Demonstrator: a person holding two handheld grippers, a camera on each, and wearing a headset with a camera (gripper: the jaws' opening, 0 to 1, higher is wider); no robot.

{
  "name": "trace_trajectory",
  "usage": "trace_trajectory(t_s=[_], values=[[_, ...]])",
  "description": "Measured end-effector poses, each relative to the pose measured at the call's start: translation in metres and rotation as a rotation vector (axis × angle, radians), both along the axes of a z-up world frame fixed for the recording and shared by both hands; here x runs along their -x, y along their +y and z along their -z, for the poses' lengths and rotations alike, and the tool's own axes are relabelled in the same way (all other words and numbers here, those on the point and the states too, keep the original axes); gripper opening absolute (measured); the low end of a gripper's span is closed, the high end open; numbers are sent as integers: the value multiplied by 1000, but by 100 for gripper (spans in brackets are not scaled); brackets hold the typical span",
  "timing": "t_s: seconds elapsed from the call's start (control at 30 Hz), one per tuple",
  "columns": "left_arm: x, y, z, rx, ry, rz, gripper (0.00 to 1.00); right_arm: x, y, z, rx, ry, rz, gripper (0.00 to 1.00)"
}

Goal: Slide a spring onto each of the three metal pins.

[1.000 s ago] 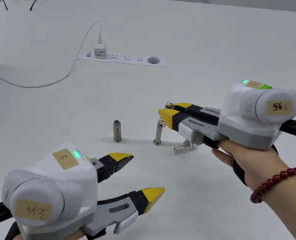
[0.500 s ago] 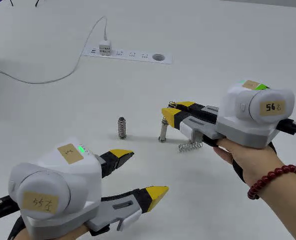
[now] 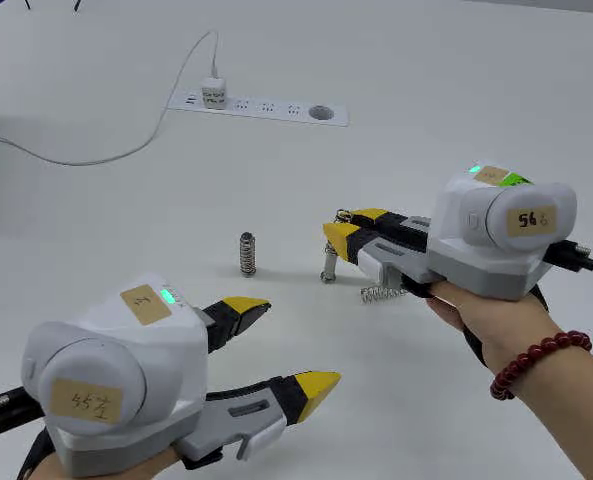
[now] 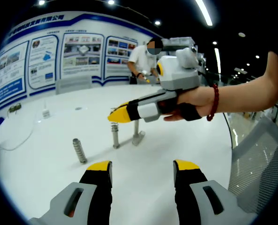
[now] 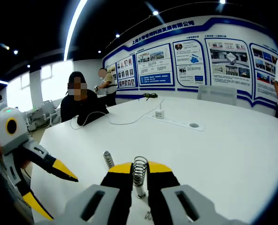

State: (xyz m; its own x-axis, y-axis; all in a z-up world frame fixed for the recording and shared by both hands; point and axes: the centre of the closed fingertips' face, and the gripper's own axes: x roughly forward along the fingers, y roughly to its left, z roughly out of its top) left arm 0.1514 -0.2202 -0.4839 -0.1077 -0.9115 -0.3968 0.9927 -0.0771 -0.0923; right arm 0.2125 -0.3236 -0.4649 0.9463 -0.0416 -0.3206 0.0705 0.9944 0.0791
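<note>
My right gripper is shut on an upright spring, holding it over a bare metal pin, with the spring's lower end at the pin's top. To the left, another pin wearing a spring stands upright. A loose spring lies on the table under the right gripper's body. My left gripper is open and holds nothing, hovering nearer to me than the pins. The right gripper also shows in the left gripper view, above the bare pin.
The white table carries a power strip with a plugged charger and a cable at the far side. People stand and sit beyond the table.
The pin under the right gripper stood tilted a second ago and now stands more upright. Both grippers have barely moved; the head view has shifted a little.
</note>
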Motion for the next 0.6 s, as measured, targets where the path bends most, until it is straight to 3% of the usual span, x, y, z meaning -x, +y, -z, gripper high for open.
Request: trace_trajectory(t_s=[0.13, 0.37, 0.6], values=[[-1, 0, 0, 0, 0, -4, 53, 0, 0, 0, 10, 3, -1, 12], [-1, 0, 0, 0, -1, -2, 53, 2, 5, 5, 78, 37, -24, 12], [-1, 0, -1, 1, -1, -3, 53, 2, 6, 12, 84, 57, -31, 12]])
